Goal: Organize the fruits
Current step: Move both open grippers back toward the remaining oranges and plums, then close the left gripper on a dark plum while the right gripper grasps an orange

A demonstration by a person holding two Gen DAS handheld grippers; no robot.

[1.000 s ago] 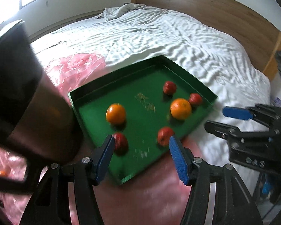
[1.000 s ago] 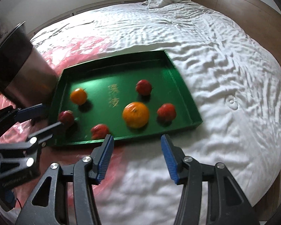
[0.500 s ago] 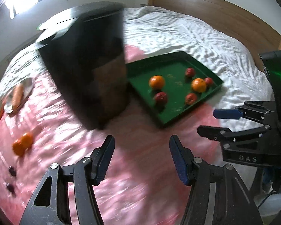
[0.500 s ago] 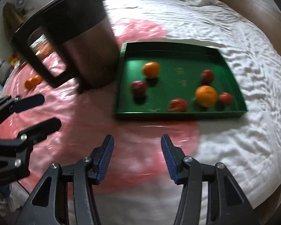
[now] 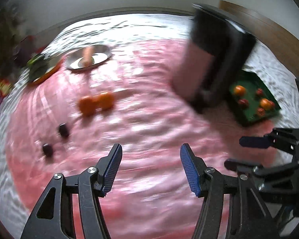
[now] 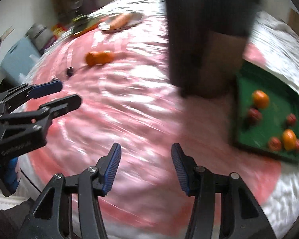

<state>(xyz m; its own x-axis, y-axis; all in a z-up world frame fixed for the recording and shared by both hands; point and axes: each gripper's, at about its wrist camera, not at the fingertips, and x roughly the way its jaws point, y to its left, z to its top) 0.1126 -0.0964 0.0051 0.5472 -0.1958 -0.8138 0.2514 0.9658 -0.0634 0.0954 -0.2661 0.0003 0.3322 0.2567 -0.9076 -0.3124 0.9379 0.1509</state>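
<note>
the left gripper [image 5: 150,167] hangs over the pink sheet [image 5: 149,131] with its jaws spread wide and nothing between them. the right gripper [image 6: 145,166] is the same: released, empty, low over the sheet.

from the left gripper, the loose fruit lies at about 11 o'clock: two oranges [image 5: 95,103] touching each other on the sheet. nearer, at about 10 o'clock, sit two small dark fruits [image 5: 63,130], apart from each other; blur hides what kind they are. at 12 o'clock, farther out, a metal plate [image 5: 101,49] holds something long and orange. at 2 o'clock stands a tall dark bin [image 5: 219,59], and just past it the green tray [image 5: 249,117] with two oranges and several small red fruits already in it.

from the right gripper the pair of oranges [image 6: 99,57] is at 11 o'clock and the tray [image 6: 269,79] at 2 o'clock.

the oranges look firm, round and light, likely to roll on the soft bedding. a grip across the widest part, jaws level with the middle, should hold best. because the two touch, closing on one may nudge the other. the small dark fruits are probably softer and easily squashed, so a gentle pinch suits them.
</note>
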